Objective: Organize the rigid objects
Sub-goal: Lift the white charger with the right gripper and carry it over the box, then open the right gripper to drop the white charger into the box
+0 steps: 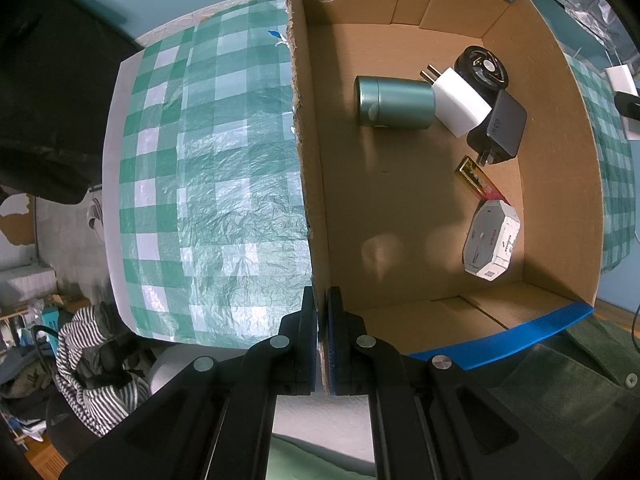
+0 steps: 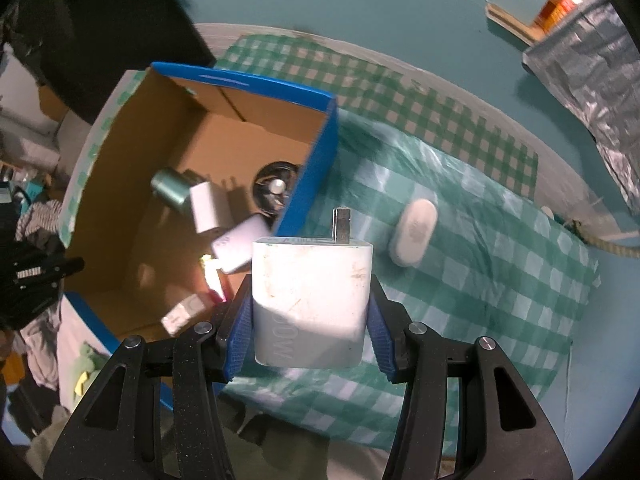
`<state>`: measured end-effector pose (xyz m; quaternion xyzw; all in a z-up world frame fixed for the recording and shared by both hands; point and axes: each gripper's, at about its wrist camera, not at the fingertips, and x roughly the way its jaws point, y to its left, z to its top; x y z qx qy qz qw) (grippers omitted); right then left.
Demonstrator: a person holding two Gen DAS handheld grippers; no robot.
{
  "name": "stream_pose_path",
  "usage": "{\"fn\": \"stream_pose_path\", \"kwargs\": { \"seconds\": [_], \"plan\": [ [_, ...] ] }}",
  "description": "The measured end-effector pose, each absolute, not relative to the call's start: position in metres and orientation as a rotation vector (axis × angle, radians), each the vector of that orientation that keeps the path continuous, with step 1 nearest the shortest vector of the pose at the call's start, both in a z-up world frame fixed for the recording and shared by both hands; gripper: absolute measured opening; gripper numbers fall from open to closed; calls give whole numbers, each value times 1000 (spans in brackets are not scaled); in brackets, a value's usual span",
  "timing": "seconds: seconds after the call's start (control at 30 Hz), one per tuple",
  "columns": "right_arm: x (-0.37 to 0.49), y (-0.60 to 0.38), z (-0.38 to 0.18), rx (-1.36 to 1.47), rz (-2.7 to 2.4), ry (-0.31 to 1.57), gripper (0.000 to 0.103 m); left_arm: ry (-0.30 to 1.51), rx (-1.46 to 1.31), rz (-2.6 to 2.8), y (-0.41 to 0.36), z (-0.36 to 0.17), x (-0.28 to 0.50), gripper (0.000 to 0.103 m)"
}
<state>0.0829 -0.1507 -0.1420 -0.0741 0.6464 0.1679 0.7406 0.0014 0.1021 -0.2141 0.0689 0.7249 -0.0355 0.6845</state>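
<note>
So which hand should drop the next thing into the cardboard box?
The right gripper: it already holds a white charger beside the box. The left gripper is clamped on the box's wall.

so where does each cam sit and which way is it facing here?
Left wrist: on the left tool, looking down into the open cardboard box; its fingers pinch the box wall.
Right wrist: on the right tool, looking down over the green checked cloth; it grips a white charger block.
Shared: box, green metal cylinder inside.

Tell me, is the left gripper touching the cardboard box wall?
Touching. The left wrist view shows the left gripper shut on the cardboard box wall, one finger on each side.
</note>
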Motion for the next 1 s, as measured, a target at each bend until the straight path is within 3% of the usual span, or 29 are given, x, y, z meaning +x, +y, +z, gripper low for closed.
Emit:
{"fn": "stream_pose_path", "kwargs": {
  "seconds": [1.0],
  "plan": [
    [73,-71,-188,-283,526,1482,51,1623,149,-79,102,-214,3,5]
  ]
}}
